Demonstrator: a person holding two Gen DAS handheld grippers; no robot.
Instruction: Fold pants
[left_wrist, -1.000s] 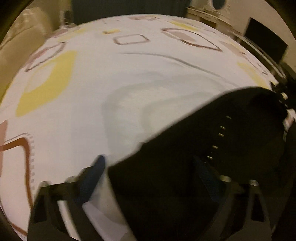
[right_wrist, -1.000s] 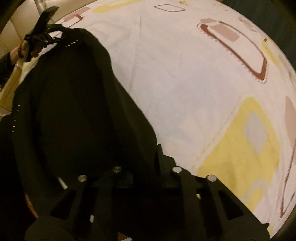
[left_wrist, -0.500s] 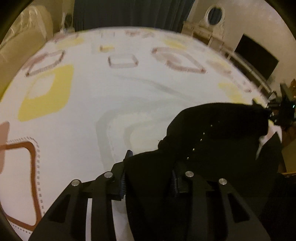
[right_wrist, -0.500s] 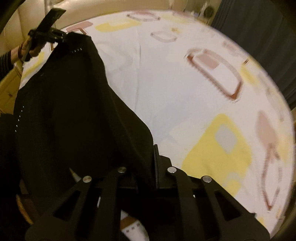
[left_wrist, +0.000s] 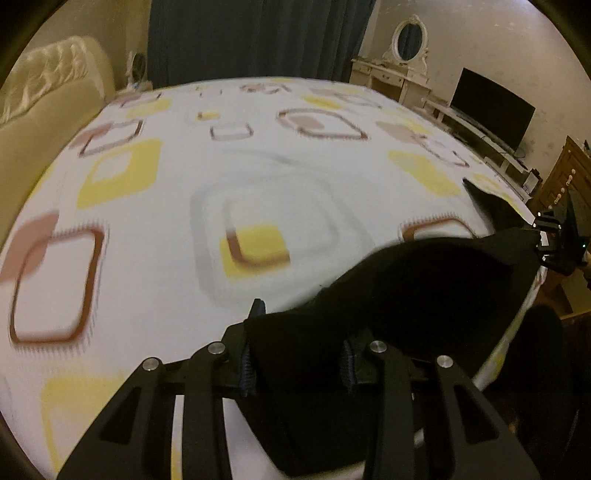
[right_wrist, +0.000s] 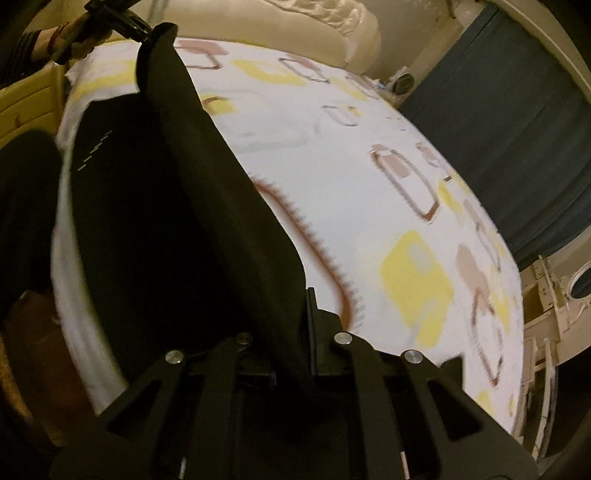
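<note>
Spanning a curtained bedroom, the patterned bed sheet (left_wrist: 177, 258) underlies black pants (left_wrist: 424, 288)

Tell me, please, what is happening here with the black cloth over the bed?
A person is folding black pants with a handheld gripper in each hand. The left gripper is shut on one end of the top edge, and the right gripper is shut on the other, so the fabric is stretched between them above the patterned bedsheet. The rest of the pants hangs down over the near edge of the bed. No fold shows yet.
</note>
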